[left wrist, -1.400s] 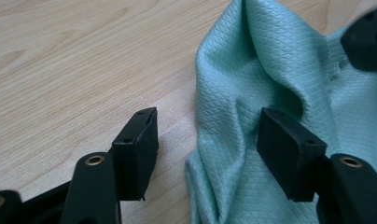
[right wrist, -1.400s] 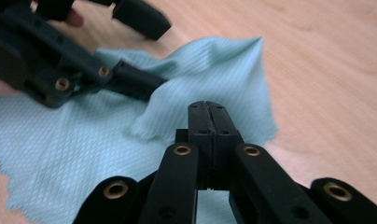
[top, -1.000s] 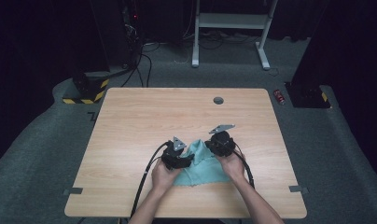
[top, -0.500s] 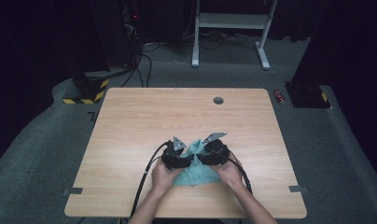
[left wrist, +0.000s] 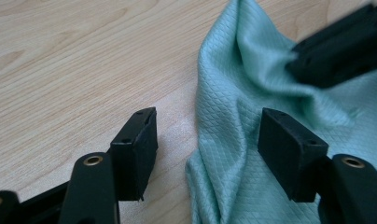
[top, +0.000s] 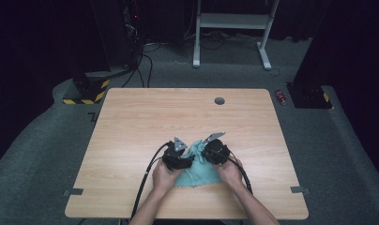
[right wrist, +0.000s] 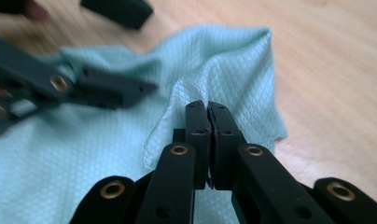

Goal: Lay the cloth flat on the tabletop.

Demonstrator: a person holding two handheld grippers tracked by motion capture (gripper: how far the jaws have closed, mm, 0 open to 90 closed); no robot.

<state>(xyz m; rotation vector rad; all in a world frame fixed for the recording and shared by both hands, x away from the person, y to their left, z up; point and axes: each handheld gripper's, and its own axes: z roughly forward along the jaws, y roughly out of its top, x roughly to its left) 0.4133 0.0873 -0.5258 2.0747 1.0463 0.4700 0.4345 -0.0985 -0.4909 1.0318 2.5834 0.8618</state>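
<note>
Right gripper point(right wrist: 208, 109): jaws just snapped together, clamped on a fold of the teal quilted microfibre cloth point(right wrist: 224, 60), frame centre. Left gripper point(left wrist: 207, 135): jaws wide apart, straddling the cloth's edge, not pinching. Cloth lies lower-centre on light wooden table point(top: 145, 117) in high view.

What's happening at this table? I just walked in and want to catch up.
A person works a teal cloth on a wooden table with two handheld grippers. The right gripper, whose jaws have just been closing, is pinched shut on a fold of the cloth. The left gripper is open, straddling the cloth's edge.
</note>
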